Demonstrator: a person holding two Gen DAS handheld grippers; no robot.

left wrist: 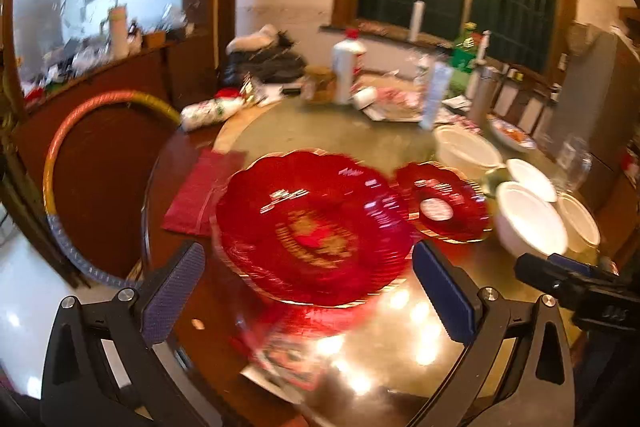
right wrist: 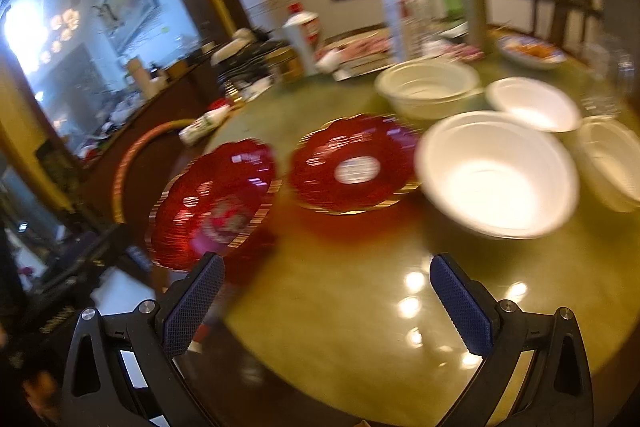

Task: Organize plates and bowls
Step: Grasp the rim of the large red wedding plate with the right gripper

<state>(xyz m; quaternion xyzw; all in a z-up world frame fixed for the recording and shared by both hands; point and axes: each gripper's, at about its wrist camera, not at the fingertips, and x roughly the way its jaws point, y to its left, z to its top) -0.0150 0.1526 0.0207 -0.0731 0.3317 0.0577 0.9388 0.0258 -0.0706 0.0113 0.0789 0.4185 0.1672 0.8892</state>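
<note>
Ahead of the left hand-held gripper (left wrist: 308,279), the large red plate (left wrist: 312,227) looks like glossy ribbed plastic with gilt edging. The worktop (right wrist: 360,307) beneath is polished and mirror-like. Beyond the right hand-held gripper (right wrist: 328,291), a white bowl (right wrist: 496,175) looks smooth, faintly shiny. Finger pads (right wrist: 194,307) are matt, textured blue.

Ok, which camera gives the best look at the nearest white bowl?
The right wrist view. The nearest white bowl sits large near the middle, with its whole rim and inside visible, though blurred. In the left wrist view the same bowl is small, near the right edge, and its near side is partly cut off by the right gripper.
</note>
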